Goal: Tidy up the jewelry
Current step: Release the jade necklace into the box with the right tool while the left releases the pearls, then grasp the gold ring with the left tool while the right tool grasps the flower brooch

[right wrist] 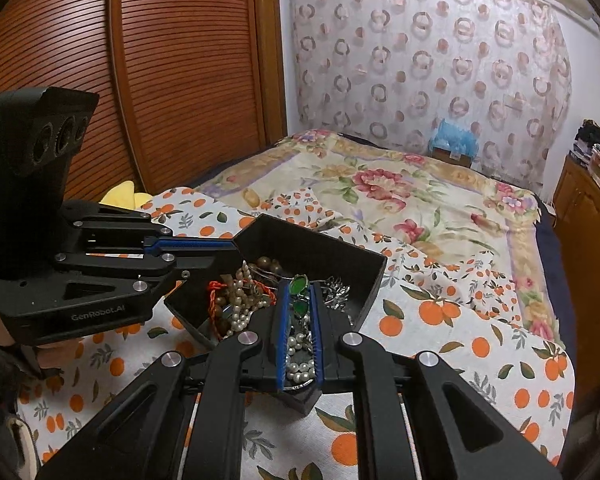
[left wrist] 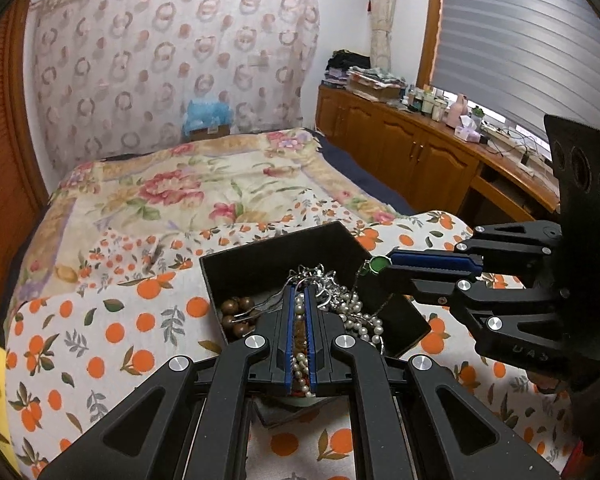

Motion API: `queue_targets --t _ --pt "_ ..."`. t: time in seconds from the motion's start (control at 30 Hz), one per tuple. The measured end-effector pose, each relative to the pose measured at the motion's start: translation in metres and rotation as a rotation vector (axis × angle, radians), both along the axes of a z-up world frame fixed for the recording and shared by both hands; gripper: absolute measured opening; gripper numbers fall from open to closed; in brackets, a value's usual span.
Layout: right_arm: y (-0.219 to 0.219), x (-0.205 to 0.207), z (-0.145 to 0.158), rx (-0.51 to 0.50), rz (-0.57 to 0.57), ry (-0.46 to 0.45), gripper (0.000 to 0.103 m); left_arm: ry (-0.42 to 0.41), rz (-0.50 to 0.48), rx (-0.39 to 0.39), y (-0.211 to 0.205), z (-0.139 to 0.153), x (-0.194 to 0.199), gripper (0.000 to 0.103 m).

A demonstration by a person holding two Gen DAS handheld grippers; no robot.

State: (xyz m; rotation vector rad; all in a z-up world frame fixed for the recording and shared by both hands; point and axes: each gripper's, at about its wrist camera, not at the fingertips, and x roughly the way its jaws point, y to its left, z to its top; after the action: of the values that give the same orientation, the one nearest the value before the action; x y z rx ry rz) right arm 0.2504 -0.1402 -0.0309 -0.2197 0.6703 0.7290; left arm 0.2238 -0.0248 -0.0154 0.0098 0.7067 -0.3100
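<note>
**Both grippers at the jewelry box**

On the orange-print cloth spread over the bed, the black box is sitting open, and the jewelry is lying tangled inside it. You are working over a heap of white pearls, a silver chain cluster and brown wooden beads; from the right wrist view an orange-red cord is also showing at the near left of the pile.

Your right gripper is reaching in from the right over the box's rim, and its fingers are pinching together on a green pendant at their tips, with a thin chain hanging down from it into the box. In your own right wrist view the pendant is sitting between the blue pads at the very tip.

Your left gripper is pointing down into the pile with its fingers nearly together, leaving only a narrow gap; pearls are showing through that gap, but you cannot tell whether the pads are actually gripping them. From the other side, that gripper is crossing the box's left edge.

Beyond the box, the floral quilt is covering the rest of the bed. A patterned curtain is hanging behind it, and wooden cabinets are running along the right wall under the blinds.
</note>
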Motion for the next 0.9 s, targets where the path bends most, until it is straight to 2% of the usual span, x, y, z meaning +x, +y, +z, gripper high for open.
queue_targets --t 0.2,0.5,0.53,0.57,0.63,0.73,0.9 --pt "0.002 -0.002 -0.003 -0.02 -0.013 -0.005 0.012 0.009 0.006 0.006 0.002 0.003 -0.003 0.004" --pt "-0.007 -0.007 0.002 -0.011 -0.046 -0.012 0.02 0.0 0.022 0.012 0.007 0.008 -0.027 0.006" --pt "-0.008 -0.01 0.003 -0.009 -0.05 -0.012 0.021 0.0 0.026 0.012 0.008 0.008 -0.032 0.007" --pt "-0.01 -0.014 0.003 -0.006 -0.051 -0.012 0.024 0.0 0.029 0.012 0.009 0.008 -0.036 0.015" --pt "-0.012 -0.025 0.003 -0.007 -0.05 -0.011 0.025 -0.002 0.036 0.007 0.012 0.006 -0.049 0.025" --pt "-0.015 -0.043 -0.002 -0.007 -0.045 0.001 0.026 0.009 0.038 0.004 0.016 -0.001 -0.067 0.027" --pt "-0.015 -0.072 -0.019 -0.032 -0.036 0.026 0.029 0.033 0.05 0.009 0.022 -0.017 -0.09 0.038"
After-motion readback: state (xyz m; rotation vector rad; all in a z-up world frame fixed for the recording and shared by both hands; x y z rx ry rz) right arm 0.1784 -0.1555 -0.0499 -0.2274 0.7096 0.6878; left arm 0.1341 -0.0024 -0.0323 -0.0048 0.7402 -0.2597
